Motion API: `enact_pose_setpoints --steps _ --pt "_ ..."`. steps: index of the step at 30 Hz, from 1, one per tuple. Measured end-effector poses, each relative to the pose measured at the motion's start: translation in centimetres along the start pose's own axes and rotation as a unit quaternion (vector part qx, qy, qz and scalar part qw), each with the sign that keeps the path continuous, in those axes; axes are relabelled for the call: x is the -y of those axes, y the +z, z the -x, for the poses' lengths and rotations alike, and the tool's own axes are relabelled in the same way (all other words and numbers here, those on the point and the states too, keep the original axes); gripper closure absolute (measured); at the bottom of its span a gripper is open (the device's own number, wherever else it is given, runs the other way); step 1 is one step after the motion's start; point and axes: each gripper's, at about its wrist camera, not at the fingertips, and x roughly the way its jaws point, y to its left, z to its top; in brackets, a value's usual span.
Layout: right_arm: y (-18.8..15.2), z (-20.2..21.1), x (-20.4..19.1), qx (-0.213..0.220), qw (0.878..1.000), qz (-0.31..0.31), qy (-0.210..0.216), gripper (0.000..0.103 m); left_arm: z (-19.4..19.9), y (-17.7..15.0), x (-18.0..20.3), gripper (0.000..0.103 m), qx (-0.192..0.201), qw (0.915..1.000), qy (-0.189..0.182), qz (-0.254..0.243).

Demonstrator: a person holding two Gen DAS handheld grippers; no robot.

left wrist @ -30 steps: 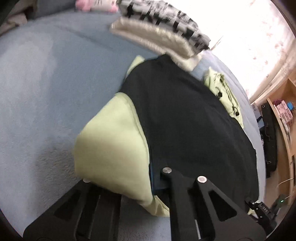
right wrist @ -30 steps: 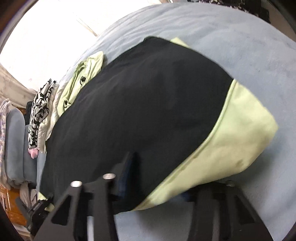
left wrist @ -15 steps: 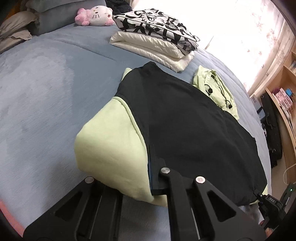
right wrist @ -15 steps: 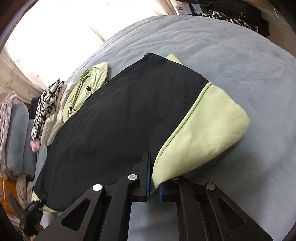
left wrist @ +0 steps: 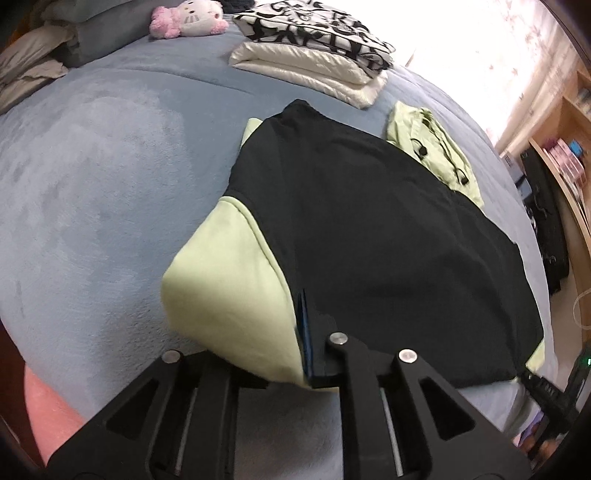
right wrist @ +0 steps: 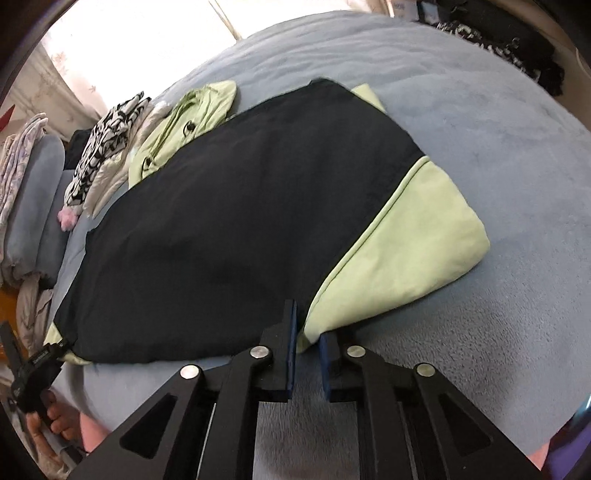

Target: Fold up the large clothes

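A blue bed (left wrist: 110,155) fills both views, bright window light washing in behind it, shelves off to one side. Spread across the middle lies the jacket (left wrist: 388,240), black body up, pale green sleeves folded in at each side, its green hood (left wrist: 432,147) poking out at the far end. Beyond it sits a folded stack (left wrist: 317,62), cream under a black-and-white print, with a pink plush (left wrist: 184,20) near the pillows. Left gripper (left wrist: 280,354) at the near hem: its jaws are opening, and the green sleeve fabric sits between them, the left finger hidden beneath the cloth, so I cannot tell whether the pads press on it. Right gripper (right wrist: 306,350) at the other near corner: jaws opening too, a narrow gap showing, the green corner just inside it and looking loose between the blue pads (right wrist: 291,347).
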Motion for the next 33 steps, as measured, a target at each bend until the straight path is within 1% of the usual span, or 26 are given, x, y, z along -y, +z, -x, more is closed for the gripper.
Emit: enact_pose_setpoints --steps 1,3,4,5,6,7,8,10,12,14,16,17,18,20,22,23,24,25,26,27,29,30,31,33 --pt "0.0 0.4 0.2 -0.006 1.0 0.001 0.004 0.087 0.3 -0.1 0.0 0.089 0.0 1.0 0.002 -0.006" --pt "-0.3 0.4 0.2 -0.014 1.0 0.008 0.011 0.077 1.1 -0.5 -0.2 0.083 0.003 0.9998 0.008 -0.015" --pt "-0.7 0.8 0.2 -0.016 1.0 0.017 0.011 0.074 1.4 -0.6 -0.3 0.081 0.003 0.9998 0.01 -0.016" --pt "-1.1 1.2 -0.1 -0.017 0.999 0.028 0.009 0.071 1.9 -0.9 -0.6 0.075 0.004 0.9998 0.016 -0.014" --pt "-1.6 1.5 -0.6 -0.02 0.999 0.042 0.007 0.069 2.2 -0.9 -0.9 0.075 0.005 0.9996 0.024 -0.012" --pt "-2.3 1.8 -1.4 -0.023 0.998 0.058 0.006 0.069 2.8 -1.0 -1.2 0.074 0.008 0.9994 0.031 -0.01" --pt "-3.1 2.4 -1.8 -0.026 0.997 0.073 0.009 0.069 3.5 -1.0 -1.8 0.074 0.008 0.9995 0.029 -0.006" --pt "-3.8 3.6 -2.4 -0.033 0.994 0.097 0.026 0.068 4.8 -0.9 -2.4 0.074 0.015 0.9994 0.03 -0.004" --pt "-3.7 4.6 -2.9 -0.03 0.993 0.107 0.039 0.068 6.3 -0.3 -2.2 0.074 0.038 0.9973 0.059 -0.021" --pt "-2.5 5.5 -3.6 -0.021 0.992 0.109 0.053 0.068 7.8 0.8 -1.4 0.074 0.069 0.9946 0.067 -0.039" --pt "-0.5 6.5 -4.3 -0.009 0.991 0.111 0.068 0.068 8.6 2.3 -0.1 0.073 0.085 0.9928 0.061 -0.057" --pt "0.8 6.9 -4.9 -0.003 0.991 0.115 0.073 0.068 8.8 3.4 0.7 0.073 0.091 0.9918 0.058 -0.068" --pt "2.4 7.4 -5.3 0.003 0.99 0.121 0.074 0.068 8.8 4.8 1.7 0.073 0.099 0.9905 0.046 -0.083" --pt "5.9 8.0 -6.7 0.014 0.989 0.128 0.065 0.068 8.2 7.4 3.8 0.073 0.104 0.9885 0.033 -0.104" --pt "10.7 8.3 -7.8 0.026 0.989 0.135 0.06 0.068 6.5 10.3 6.3 0.073 0.091 0.9875 0.018 -0.128" --pt "13.4 8.3 -8.3 0.037 0.989 0.136 0.053 0.066 5.5 11.8 7.6 0.073 0.084 0.9866 0.007 -0.14" --pt "16.3 7.9 -9.1 0.043 0.988 0.137 0.046 0.057 4.5 13.1 8.8 0.073 0.081 0.9853 0.001 -0.151" --pt "18.5 7.6 -9.5 0.049 0.988 0.137 0.041 0.051 3.3 14.5 10.1 0.073 0.073 0.9841 -0.006 -0.162" --pt "21.4 6.8 -10.3 0.055 0.989 0.131 0.034 0.039 1.3 16.4 11.6 0.073 0.055 0.9831 -0.017 -0.174" --pt "23.8 6.0 -10.5 0.058 0.99 0.123 0.033 0.033 -0.6 18.1 13.1 0.073 0.043 0.9824 -0.026 -0.18" --pt "28.8 3.7 -11.1 0.052 0.991 0.112 0.044 0.033 -4.4 20.7 15.7 0.072 0.028 0.9805 -0.035 -0.192" --pt "31.1 1.9 -11.7 0.043 0.992 0.108 0.048 0.033 -6.9 22.3 17.0 0.073 0.021 0.9789 -0.033 -0.2" --pt "33.1 0.1 -12.0 0.033 0.993 0.106 0.049 0.033 -8.9 23.3 18.0 0.073 0.015 0.9779 -0.032 -0.206" --pt "36.5 -3.7 -12.3 0.018 0.994 0.095 0.046 0.033 -12.9 25.1 19.6 0.073 -0.015 0.9772 -0.033 -0.209"
